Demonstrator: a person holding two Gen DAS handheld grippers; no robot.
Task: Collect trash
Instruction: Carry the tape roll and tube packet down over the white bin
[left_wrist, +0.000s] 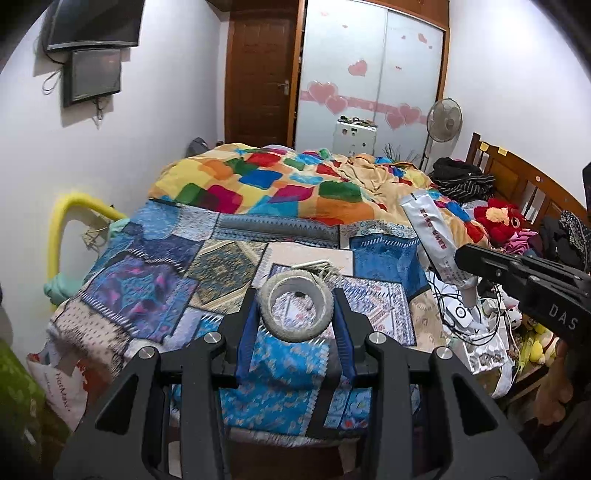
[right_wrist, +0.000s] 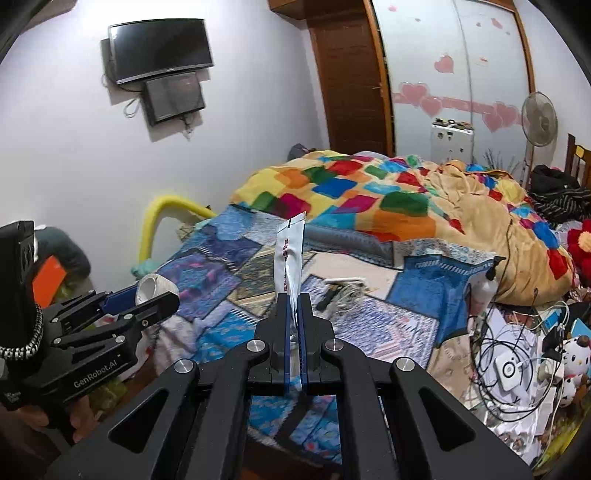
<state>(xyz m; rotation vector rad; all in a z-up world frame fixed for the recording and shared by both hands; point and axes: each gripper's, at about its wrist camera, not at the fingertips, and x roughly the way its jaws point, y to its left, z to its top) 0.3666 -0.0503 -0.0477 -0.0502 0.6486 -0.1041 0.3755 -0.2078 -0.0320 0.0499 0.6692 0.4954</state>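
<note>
A grey-white ring of tape (left_wrist: 291, 334) sits between the blue pads of my left gripper (left_wrist: 294, 295), which is shut on it above the near end of the bed. In the right wrist view the same ring (right_wrist: 153, 284) shows in the left gripper (right_wrist: 155, 295) at the left edge. My right gripper (right_wrist: 293, 299) is shut on a tall white sachet wrapper (right_wrist: 290, 251) with red print, which stands upright from the pads. From the left wrist view that wrapper (left_wrist: 430, 229) sticks up from the right gripper (left_wrist: 465, 254) at the right.
The bed carries a blue patchwork sheet (left_wrist: 147, 280) and a crumpled multicoloured blanket (left_wrist: 280, 184). A bundle of cords (right_wrist: 343, 291) lies mid-bed. Tangled cables and white devices (left_wrist: 465, 317) crowd the right side beside plush toys (left_wrist: 498, 221). A yellow padded rail (left_wrist: 62, 229) stands left.
</note>
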